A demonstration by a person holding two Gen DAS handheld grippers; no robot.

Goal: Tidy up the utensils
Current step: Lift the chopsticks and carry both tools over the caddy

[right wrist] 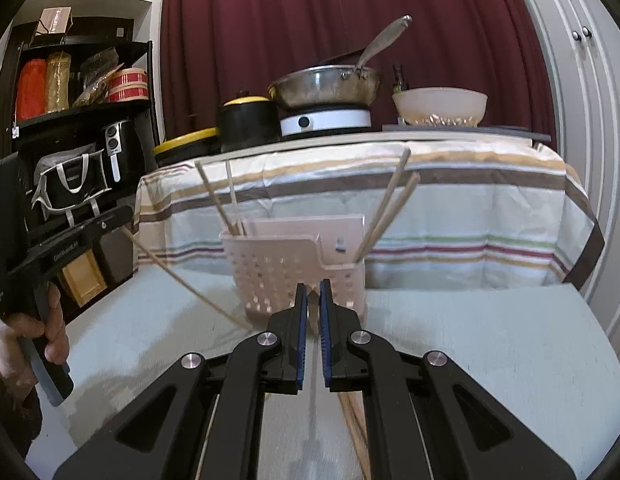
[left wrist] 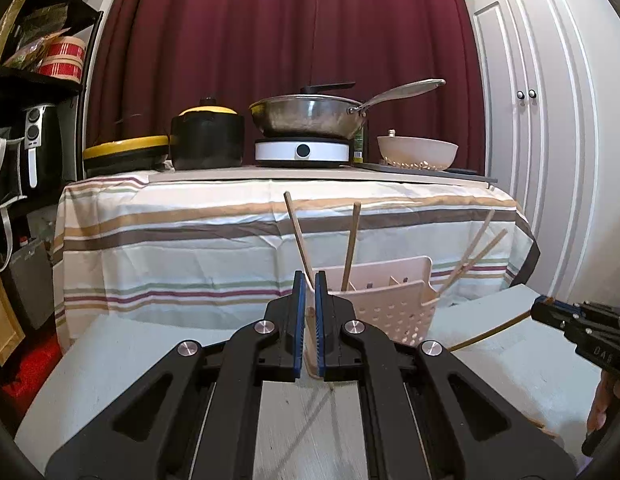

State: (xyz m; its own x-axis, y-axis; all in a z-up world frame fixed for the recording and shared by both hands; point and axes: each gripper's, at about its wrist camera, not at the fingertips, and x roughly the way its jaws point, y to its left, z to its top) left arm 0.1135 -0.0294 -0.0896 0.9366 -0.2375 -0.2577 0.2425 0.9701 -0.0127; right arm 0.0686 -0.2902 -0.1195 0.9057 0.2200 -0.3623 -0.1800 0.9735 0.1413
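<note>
Wooden chopstick (left wrist: pixel 310 322) pinched in each gripper's jaws — shut.

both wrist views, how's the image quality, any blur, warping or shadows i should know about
Left wrist view: fisheye bends the white cabinet doors; sharp overall; chopstick shadows streak the table below the left gripper. Right wrist view: same barrel warp, dark corners; the table surface near the basket looks slightly smeared.

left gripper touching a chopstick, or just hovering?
Touching. In the left wrist view, the left gripper is shut on a chopstick that passes between its blue pads; the right wrist view shows that stick trailing from it.
</note>
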